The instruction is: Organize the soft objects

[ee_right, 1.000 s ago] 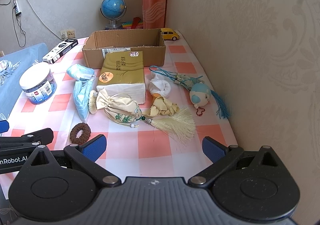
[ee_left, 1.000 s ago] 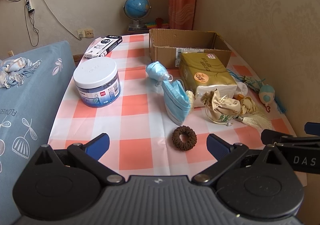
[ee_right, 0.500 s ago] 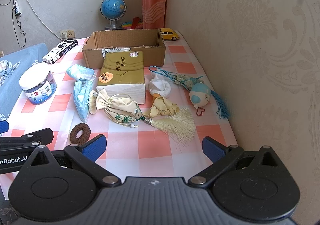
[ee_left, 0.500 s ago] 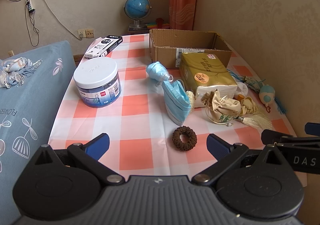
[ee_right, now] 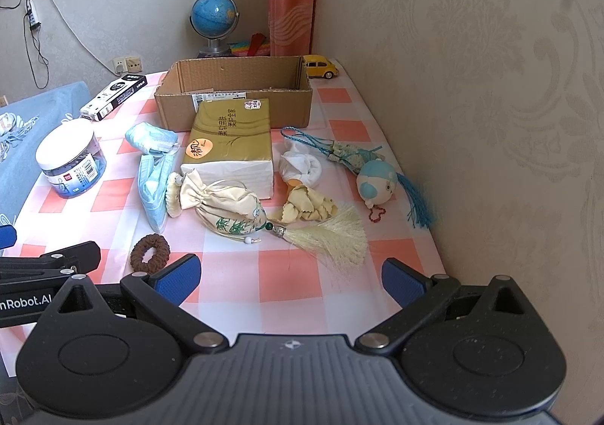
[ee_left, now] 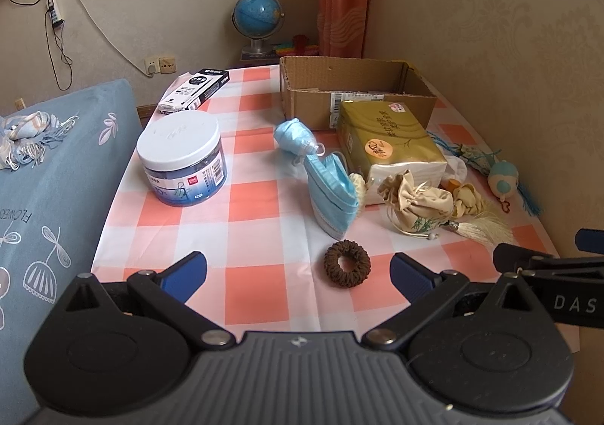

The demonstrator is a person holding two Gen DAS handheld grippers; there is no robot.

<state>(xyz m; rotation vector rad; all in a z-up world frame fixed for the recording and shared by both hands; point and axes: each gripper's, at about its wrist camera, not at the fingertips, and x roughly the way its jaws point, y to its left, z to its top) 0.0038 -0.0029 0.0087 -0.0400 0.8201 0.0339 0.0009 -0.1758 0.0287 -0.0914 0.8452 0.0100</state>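
**Both claws held wide over the near edge of the bench**

The left claw (ee_left: 298, 272) is level at the near edge of the checked bench (ee_left: 249, 296), its blue pads spread wide and gripping nothing. The brown hair tie (ee_left: 347, 264) lies flat just ahead of it, nearer the right pad. The right claw (ee_right: 290, 276) sits alongside, also released and empty, facing the cream tassel (ee_right: 332, 236) of the drawstring sachet (ee_right: 222, 206).

The soft things lie loose in the middle of the bench: two blue face masks (ee_left: 330, 187), the sachet against the gold tissue pack (ee_right: 230, 145), a white cloth bundle (ee_right: 302, 166), and a blue-and-white plush charm (ee_right: 375, 185) near the wall. The cardboard box (ee_right: 234, 93) stands open behind them, with nothing visible inside.

Compared with the frames a second and half a second ago, neither claw has shifted noticeably and every object lies where it did.
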